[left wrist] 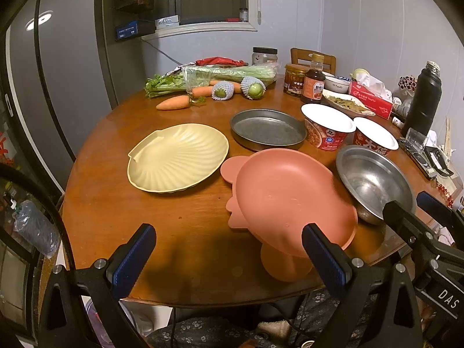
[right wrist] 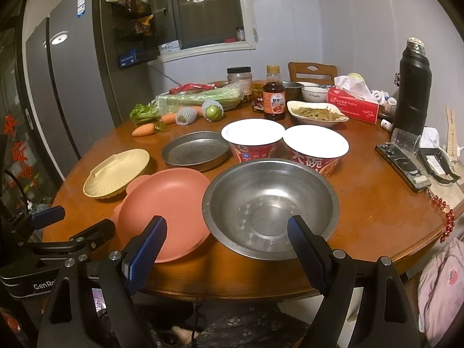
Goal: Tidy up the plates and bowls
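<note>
A cream shell-shaped plate [left wrist: 177,158] [right wrist: 116,172] lies at the left of the round wooden table [left wrist: 116,211]. A pink plate [left wrist: 293,197] [right wrist: 165,208] lies in the middle near the front edge. A steel bowl [left wrist: 374,181] [right wrist: 269,203] sits to its right. A flat metal pan [left wrist: 266,129] [right wrist: 194,150] lies behind them. My left gripper [left wrist: 229,249] is open and empty above the front edge, left of the pink plate. My right gripper [right wrist: 227,240] is open and empty in front of the steel bowl.
Two red instant-noodle cups [right wrist: 252,139] [right wrist: 316,148] stand behind the steel bowl. Carrots, celery and wrapped fruit [left wrist: 203,87] lie at the back. Sauce bottle [right wrist: 274,95], jars, a dish of food, a tissue box [right wrist: 352,103] and a black flask [right wrist: 411,87] crowd the back right.
</note>
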`<action>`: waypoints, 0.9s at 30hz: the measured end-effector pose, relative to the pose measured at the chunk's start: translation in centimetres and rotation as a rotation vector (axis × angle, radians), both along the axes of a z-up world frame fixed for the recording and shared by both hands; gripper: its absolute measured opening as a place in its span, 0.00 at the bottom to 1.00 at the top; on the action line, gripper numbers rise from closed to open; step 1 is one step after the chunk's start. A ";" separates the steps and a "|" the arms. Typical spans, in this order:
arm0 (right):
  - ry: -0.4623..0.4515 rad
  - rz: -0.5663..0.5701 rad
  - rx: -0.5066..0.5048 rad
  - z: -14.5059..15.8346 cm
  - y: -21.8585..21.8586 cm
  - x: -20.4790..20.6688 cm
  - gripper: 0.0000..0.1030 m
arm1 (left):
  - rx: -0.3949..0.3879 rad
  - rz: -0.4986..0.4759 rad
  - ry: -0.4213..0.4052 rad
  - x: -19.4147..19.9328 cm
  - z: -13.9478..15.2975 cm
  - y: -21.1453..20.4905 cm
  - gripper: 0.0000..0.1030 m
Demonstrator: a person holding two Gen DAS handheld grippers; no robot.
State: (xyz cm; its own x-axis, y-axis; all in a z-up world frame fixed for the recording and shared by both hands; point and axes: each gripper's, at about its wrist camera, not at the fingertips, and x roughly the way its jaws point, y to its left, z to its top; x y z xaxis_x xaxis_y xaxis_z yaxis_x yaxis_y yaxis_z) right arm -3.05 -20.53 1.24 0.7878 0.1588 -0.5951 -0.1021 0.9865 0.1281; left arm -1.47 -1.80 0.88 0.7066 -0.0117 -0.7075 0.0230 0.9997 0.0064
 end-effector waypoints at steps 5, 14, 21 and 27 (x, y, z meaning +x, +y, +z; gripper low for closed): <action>0.002 -0.002 0.002 0.0 -0.1 0.1 0.84 | -0.011 0.002 -0.007 -0.1 0.1 0.3 0.98; 0.002 0.010 -0.006 -0.1 0.4 0.2 0.84 | -0.034 0.009 -0.006 0.2 -0.1 1.3 0.99; 0.002 0.037 -0.022 0.3 1.6 1.1 0.84 | -0.067 0.053 -0.009 1.0 -0.2 3.9 0.99; -0.024 0.095 -0.011 1.4 3.3 2.8 0.84 | -0.098 0.121 -0.011 1.9 -0.4 7.0 0.99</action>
